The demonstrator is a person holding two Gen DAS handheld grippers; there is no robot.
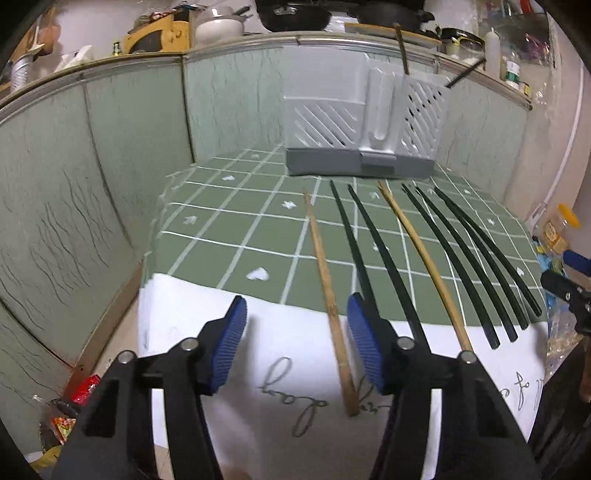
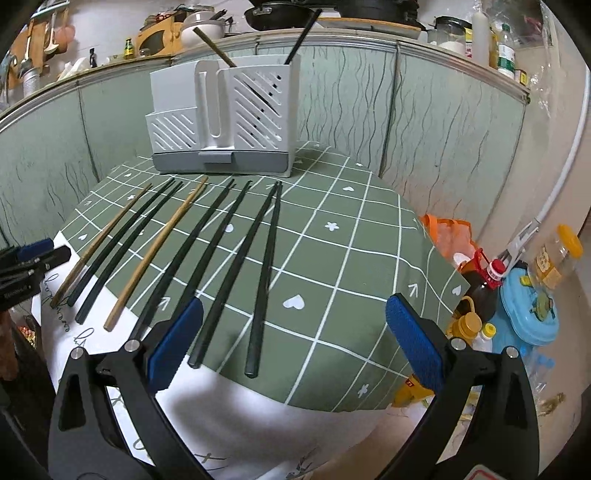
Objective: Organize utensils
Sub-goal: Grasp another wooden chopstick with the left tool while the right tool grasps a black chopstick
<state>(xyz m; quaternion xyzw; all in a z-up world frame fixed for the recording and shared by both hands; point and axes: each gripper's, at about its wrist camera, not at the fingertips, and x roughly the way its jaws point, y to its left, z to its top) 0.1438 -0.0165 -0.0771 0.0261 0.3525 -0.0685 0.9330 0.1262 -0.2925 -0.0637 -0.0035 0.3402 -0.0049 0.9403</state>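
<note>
Several black chopsticks [image 2: 262, 273] and two wooden chopsticks [image 2: 157, 247] lie side by side on the green checked tablecloth [image 2: 351, 251]. A white slatted utensil holder [image 2: 225, 118] stands at the back, with one wooden and one black chopstick upright in it. My left gripper [image 1: 295, 343] is open and empty, low over the near table edge, with the left wooden chopstick [image 1: 327, 284] just inside its right finger. My right gripper [image 2: 295, 343] is wide open and empty above the near ends of the rightmost black chopsticks. The holder shows in the left view too [image 1: 362, 122].
Green panelled walls [image 1: 92, 192] enclose the table at the back and left. Bottles, jars and a blue lidded container [image 2: 528, 310] crowd the floor at the right. A shelf with pots [image 2: 280, 14] runs above the wall. The left gripper shows at the left edge [image 2: 33, 258].
</note>
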